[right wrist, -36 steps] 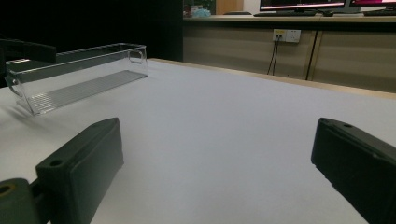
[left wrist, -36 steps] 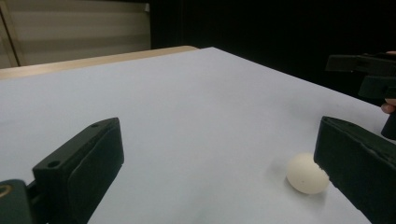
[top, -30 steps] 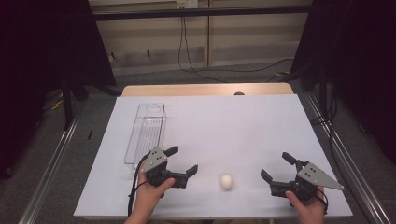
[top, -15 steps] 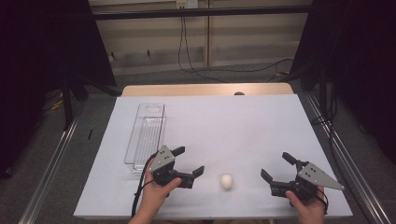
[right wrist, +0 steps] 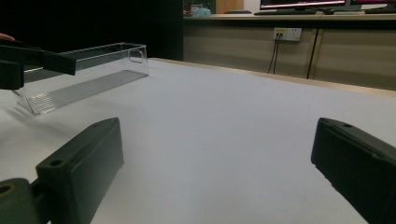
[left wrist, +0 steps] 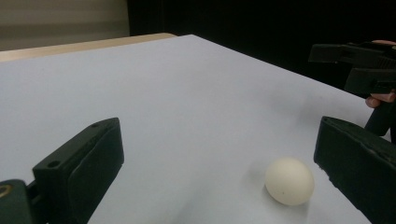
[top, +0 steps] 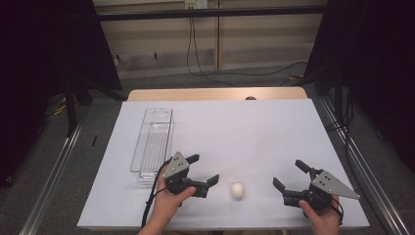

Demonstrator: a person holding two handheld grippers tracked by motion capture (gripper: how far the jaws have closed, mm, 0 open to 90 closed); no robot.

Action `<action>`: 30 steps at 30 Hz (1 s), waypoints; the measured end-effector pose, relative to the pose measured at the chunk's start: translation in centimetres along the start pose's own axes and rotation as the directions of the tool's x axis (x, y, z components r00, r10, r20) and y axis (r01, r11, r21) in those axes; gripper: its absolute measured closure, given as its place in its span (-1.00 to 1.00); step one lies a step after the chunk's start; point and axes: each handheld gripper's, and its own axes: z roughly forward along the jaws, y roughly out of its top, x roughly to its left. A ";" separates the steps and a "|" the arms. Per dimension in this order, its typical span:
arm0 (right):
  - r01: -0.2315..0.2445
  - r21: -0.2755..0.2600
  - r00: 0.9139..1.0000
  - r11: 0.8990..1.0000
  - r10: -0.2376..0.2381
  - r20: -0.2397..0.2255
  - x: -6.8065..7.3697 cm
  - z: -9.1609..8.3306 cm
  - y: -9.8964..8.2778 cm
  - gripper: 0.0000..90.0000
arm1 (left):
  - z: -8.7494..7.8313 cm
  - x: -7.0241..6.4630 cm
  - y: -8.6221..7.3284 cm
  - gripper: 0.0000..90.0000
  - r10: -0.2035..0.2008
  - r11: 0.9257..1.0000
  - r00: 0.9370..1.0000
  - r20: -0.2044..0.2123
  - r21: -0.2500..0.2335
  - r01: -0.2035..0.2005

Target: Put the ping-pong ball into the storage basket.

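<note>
Egg (top: 238, 190) at lower centre: left gripper (top: 205, 171) has slid right since a second ago, jaws wide, nothing held; right gripper (top: 288, 176) idle, spread too. Grasp looks imminent.

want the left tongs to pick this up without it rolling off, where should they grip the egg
Grip the egg across its widest middle, coming in low from its left, where the open left tongs already face it. It lies loose on the white table, so close gently, one jaw on each side.
</note>
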 end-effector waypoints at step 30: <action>0.002 0.004 1.000 1.000 -0.002 -0.008 0.0 0.0 0.0 -0.95 | 2.5 -1.3 0.1 -0.96 0.007 0.995 0.997 0.080 0.102 -0.016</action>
